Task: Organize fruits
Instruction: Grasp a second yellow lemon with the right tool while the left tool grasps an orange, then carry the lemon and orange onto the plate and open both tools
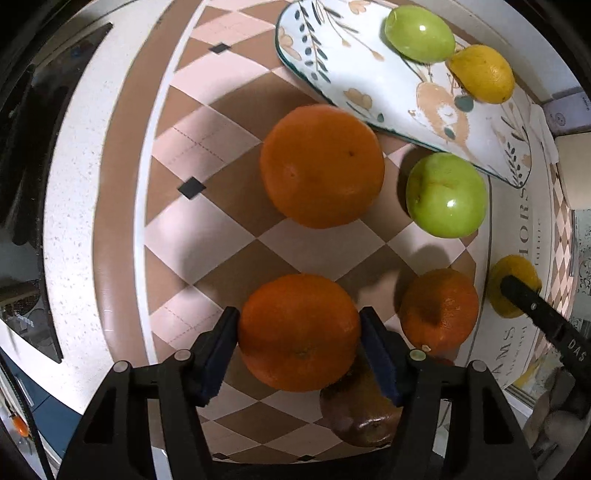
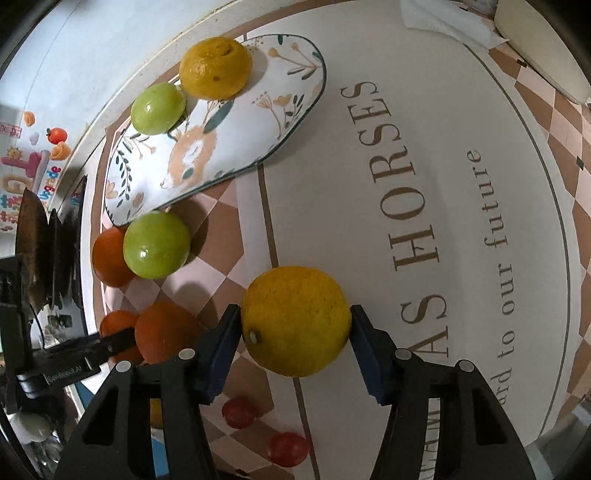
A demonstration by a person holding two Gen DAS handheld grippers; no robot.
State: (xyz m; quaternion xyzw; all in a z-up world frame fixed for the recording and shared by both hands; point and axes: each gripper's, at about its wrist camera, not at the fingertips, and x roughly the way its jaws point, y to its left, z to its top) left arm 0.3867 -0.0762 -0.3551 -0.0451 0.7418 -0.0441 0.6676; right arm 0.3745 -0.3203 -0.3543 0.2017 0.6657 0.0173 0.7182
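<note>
My left gripper (image 1: 299, 336) is shut on an orange (image 1: 299, 332), held above the checkered mat. My right gripper (image 2: 295, 325) is shut on a yellow lemon (image 2: 295, 321); it also shows in the left wrist view (image 1: 511, 280). A floral oval plate (image 1: 369, 74) (image 2: 229, 122) holds a green apple (image 1: 419, 33) (image 2: 159, 108) and a lemon (image 1: 482, 73) (image 2: 216, 67). Loose on the mat lie a large orange (image 1: 322, 165), a second green apple (image 1: 446, 195) (image 2: 157, 244) and a smaller orange (image 1: 439, 310).
A brownish fruit (image 1: 360, 410) lies under my left gripper. Two small red fruits (image 2: 239, 411) (image 2: 288, 448) lie below my right gripper. The mat (image 2: 406, 184) has a white lettered centre. A white counter edge (image 1: 70, 206) runs at left.
</note>
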